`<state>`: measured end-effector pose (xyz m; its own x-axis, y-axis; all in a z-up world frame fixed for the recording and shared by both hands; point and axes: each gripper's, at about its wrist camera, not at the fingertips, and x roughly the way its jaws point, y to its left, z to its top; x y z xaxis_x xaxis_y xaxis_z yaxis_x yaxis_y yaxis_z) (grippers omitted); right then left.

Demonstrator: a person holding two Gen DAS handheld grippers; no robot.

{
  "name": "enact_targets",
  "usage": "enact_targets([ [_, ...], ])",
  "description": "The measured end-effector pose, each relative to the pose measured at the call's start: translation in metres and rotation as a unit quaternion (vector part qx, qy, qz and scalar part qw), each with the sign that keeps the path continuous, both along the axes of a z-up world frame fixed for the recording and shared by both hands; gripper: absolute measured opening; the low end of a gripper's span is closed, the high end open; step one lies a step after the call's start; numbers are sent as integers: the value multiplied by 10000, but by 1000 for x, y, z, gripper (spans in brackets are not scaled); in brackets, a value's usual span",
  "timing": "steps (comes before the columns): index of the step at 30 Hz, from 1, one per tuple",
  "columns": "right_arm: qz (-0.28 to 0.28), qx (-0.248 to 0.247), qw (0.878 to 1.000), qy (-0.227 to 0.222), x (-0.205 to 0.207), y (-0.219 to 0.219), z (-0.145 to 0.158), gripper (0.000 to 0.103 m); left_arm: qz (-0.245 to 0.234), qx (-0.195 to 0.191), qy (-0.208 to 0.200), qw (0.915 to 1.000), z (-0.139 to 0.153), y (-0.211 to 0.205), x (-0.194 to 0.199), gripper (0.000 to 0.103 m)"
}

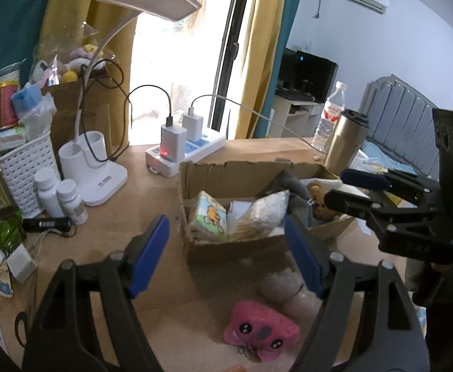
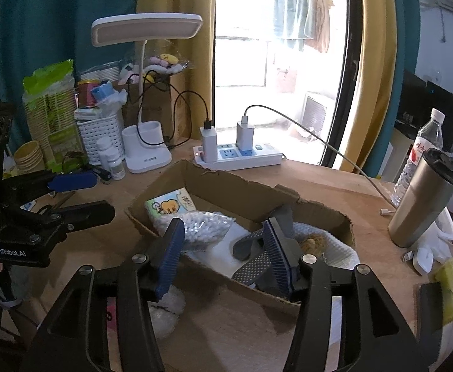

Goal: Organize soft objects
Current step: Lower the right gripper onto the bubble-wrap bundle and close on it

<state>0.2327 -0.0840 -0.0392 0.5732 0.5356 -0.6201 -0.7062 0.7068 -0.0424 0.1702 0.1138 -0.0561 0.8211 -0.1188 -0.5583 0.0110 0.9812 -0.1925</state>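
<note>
The pink plush toy [image 1: 262, 330] lies on the table [image 1: 164, 195], directly below the left tool [image 1: 226, 251], nearer than the right tool [image 2: 223, 257]. Both tools stand apart, empty; the cardboard box [image 1: 195, 173] lies just beyond.

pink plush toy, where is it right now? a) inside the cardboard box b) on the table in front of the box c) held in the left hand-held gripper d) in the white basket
b: the pink plush toy lies on the table, outside the cardboard box, with the open left hand-held gripper above it, not touching it.
</note>
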Motion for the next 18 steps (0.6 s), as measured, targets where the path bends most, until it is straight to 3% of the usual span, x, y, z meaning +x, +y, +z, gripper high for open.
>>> enact_targets([
  [4, 50, -15, 10000, 16, -7, 3, -2, 56, 88, -73, 14, 9999, -3, 4, -9, 87],
  [18, 224, -178, 9995, 113, -29, 12, -12, 57, 326, -295, 74, 9990, -18, 13, -34, 87],
])
